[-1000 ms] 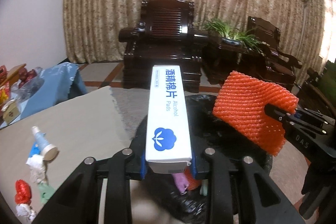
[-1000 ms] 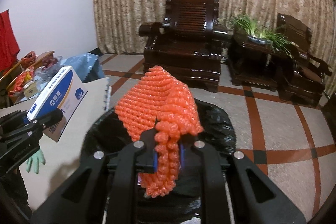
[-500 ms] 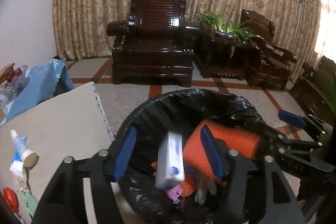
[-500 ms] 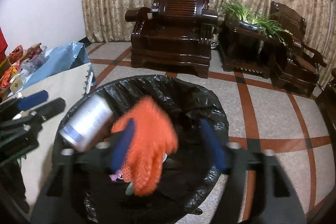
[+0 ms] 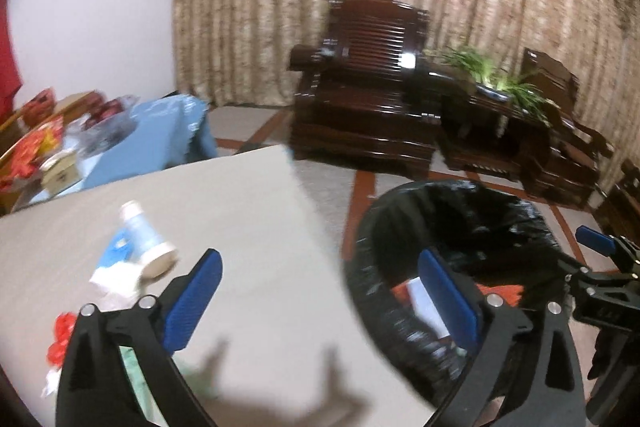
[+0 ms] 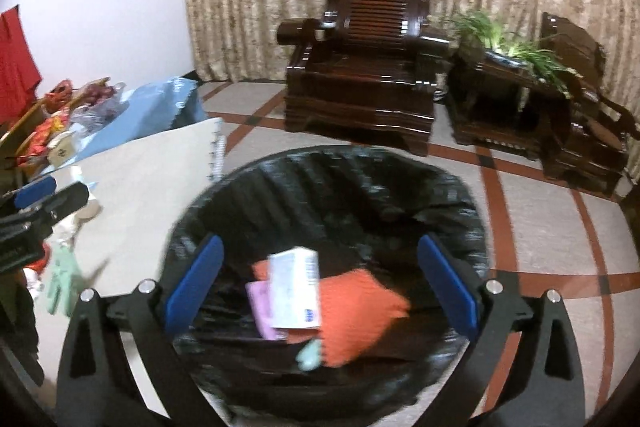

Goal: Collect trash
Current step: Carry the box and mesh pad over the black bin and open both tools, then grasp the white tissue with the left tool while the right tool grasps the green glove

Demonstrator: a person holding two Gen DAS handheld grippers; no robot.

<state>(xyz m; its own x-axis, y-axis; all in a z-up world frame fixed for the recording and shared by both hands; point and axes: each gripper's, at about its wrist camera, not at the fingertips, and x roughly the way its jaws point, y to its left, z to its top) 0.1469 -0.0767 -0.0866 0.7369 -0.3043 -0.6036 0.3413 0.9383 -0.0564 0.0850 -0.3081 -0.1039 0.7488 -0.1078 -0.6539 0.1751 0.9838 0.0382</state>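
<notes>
A: Where does the collected trash lie?
B: In the black-lined trash bin (image 6: 328,211) beside the desk (image 5: 240,227). The white alcohol-pad box (image 6: 295,287) rests on top of the orange foam net (image 6: 356,307), with a pink scrap (image 6: 261,303) at its left edge.

A: State of the right hand-held gripper (image 6: 320,285)?
B: Spread wide above the bin; nothing sits between its blue pads (image 6: 448,287).

A: And the left hand-held gripper (image 5: 320,299)?
B: Equally wide and empty. One finger hangs over the desk, the other over the bin rim (image 5: 360,291).

A: What remains on the desk?
B: A small white-capped tube (image 5: 146,241) on crumpled white paper (image 5: 114,277), a red wrapper (image 5: 60,339) near the left edge, and a pale green glove (image 6: 60,283). The frames are blurred, so finer detail cannot be read.
</notes>
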